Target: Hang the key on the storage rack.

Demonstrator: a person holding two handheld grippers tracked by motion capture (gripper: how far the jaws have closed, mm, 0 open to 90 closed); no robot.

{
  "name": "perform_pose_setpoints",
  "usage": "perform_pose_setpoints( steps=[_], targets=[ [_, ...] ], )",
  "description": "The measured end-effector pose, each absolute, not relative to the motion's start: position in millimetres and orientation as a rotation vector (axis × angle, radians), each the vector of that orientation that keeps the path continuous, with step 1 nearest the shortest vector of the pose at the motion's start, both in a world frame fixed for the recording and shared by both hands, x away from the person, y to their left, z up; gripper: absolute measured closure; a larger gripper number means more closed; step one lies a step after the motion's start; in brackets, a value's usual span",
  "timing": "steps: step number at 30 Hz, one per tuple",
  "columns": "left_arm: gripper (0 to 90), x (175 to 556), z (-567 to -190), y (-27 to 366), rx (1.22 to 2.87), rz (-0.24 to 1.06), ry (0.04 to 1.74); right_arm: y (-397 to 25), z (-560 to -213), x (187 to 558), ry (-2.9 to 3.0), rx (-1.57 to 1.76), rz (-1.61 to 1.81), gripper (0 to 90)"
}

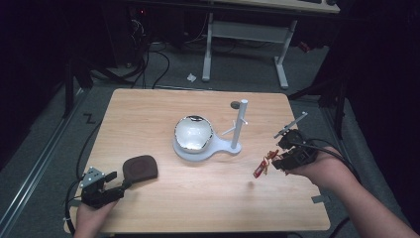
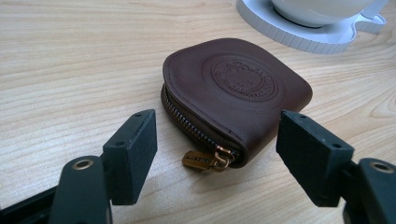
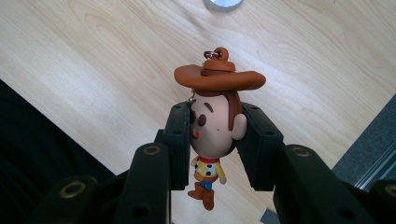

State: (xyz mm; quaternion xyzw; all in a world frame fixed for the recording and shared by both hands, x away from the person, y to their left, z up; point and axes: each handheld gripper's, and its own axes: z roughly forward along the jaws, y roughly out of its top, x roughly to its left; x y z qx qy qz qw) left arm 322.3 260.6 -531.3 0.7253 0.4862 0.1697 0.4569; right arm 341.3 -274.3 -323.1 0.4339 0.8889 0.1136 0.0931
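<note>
A brown leather coin pouch [image 1: 140, 167] [image 2: 236, 93] lies zipped on the table's front left, its gold zipper pull [image 2: 205, 160] facing my left gripper. My left gripper [image 1: 120, 184] [image 2: 217, 149] stands open just short of the pouch, its jaws either side of the zipper end without touching. My right gripper [image 1: 274, 159] [image 3: 215, 140] hangs above the table's right side, shut on a cowboy figurine keychain [image 1: 261, 165] [image 3: 214, 122]. The jaws press on the figurine's head; its brown hat sticks out past them and the small body dangles below.
A shiny bowl [image 1: 193, 133] sits on a white stand [image 1: 208, 148] at mid table, with an upright white post [image 1: 239, 124] bearing small pegs. A small grey disc [image 1: 235, 104] [image 3: 223, 3] lies behind it. The table's right edge [image 1: 317, 163] runs close to my right hand.
</note>
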Motion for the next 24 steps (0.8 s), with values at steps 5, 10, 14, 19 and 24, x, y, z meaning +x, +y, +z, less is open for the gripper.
perform_pose_setpoints(
  steps=[5,10,14,19,24],
  targets=[
    [29.5,322,-531,262,1.784,0.421,1.197,-269,-321,348,2.641,1.274,0.348,66.6],
    [29.6,322,-531,263,1.778,0.414,1.199,-263,-313,358,2.638,1.258,0.358,66.6],
    [29.7,322,-531,263,1.782,0.415,1.194,-261,-307,365,2.635,1.256,0.365,66.6],
    [29.7,323,-531,263,1.783,0.414,1.195,-258,-299,370,2.623,1.264,0.376,66.7],
    [29.6,323,-531,263,1.782,0.414,1.194,-256,-294,376,2.615,1.256,0.381,66.7]
  ],
)
